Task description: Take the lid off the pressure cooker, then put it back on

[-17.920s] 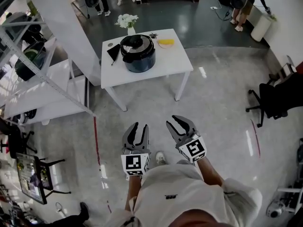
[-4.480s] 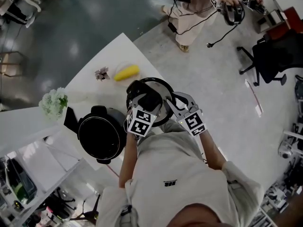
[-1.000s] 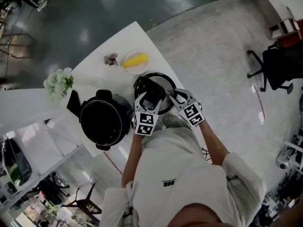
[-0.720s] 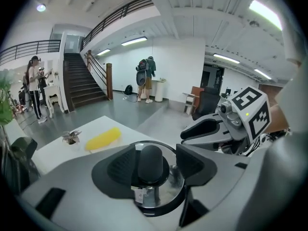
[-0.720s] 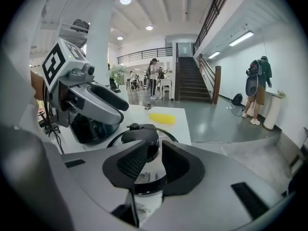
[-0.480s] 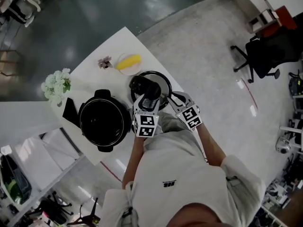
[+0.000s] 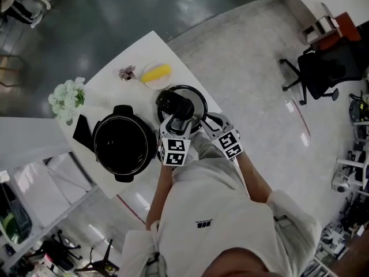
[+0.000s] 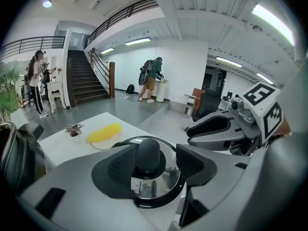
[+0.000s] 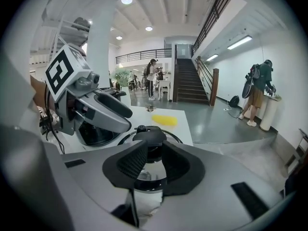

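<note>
Head view: lid lies flat on the worktop, right of the open pressure cooker. Same spot as a second ago, so removal is done and refit isn't. Jaws of the left gripper have just been closing with the knob between them. Left pad is at it but there's a sliver of gap on the right, so no firm pinch yet by my read. The right gripper hovers at the lid's near rim, jaws slightly spread, empty. Regrasp looks next.
</note>
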